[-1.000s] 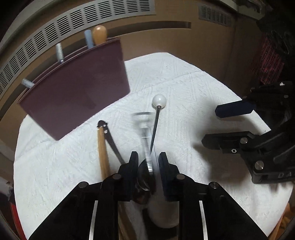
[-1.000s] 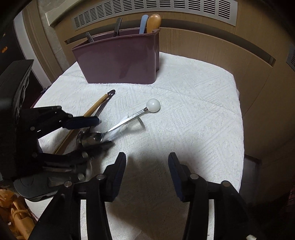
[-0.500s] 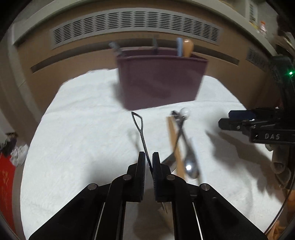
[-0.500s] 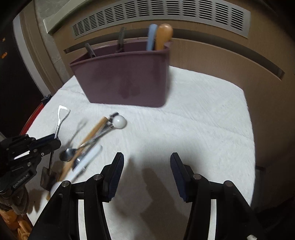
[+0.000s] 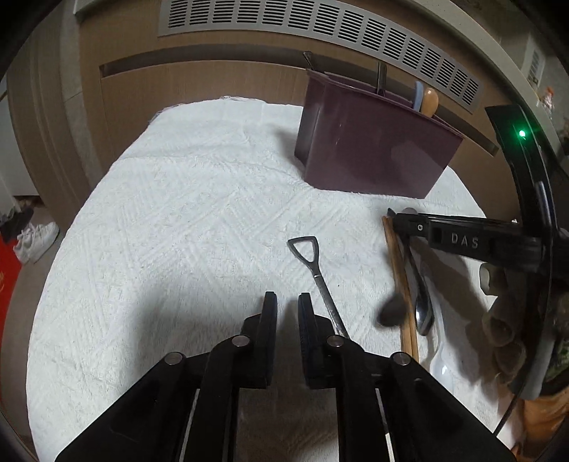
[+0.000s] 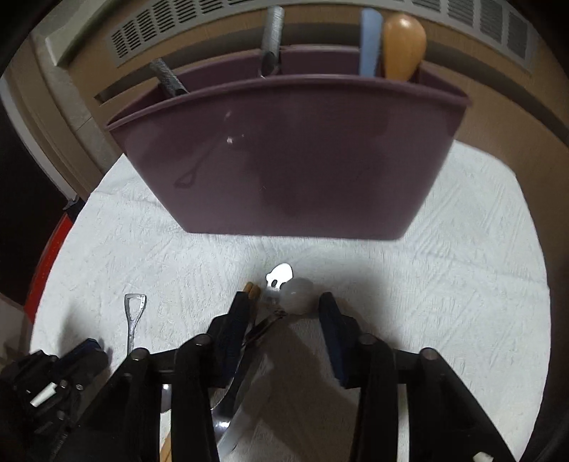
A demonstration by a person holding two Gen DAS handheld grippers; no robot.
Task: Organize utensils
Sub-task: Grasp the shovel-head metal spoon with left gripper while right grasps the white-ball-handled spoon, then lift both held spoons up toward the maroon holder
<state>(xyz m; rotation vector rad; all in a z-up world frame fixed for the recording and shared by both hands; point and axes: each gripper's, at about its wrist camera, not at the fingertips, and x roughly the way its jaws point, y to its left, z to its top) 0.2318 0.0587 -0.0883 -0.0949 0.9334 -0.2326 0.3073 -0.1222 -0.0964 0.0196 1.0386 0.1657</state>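
Note:
A purple utensil caddy (image 5: 373, 149) (image 6: 291, 160) stands at the back of the white cloth and holds several utensils. A small shovel-handled metal spoon (image 5: 316, 277) (image 6: 133, 316) lies on the cloth just right of my left gripper (image 5: 287, 302), which is slightly open and empty. My right gripper (image 6: 284, 309) is open and low over a pile of utensils: a ball-ended spoon (image 6: 298, 295), wooden chopsticks (image 5: 400, 277) (image 6: 251, 289) and a metal spoon (image 5: 423, 312). The ball sits between its fingers. The right gripper also shows in the left wrist view (image 5: 462, 241).
A white quilted cloth (image 5: 177, 220) covers the table. A brown panelled wall with a vent grille (image 5: 320, 28) runs behind it. A white spoon (image 5: 441, 366) lies at the pile's near end. Shoes (image 5: 35, 238) lie on the floor at left.
My left gripper let go of the shovel-handled spoon, which now lies on the cloth, and opened slightly. My right gripper moved forward and down over the utensil pile, close to the caddy.

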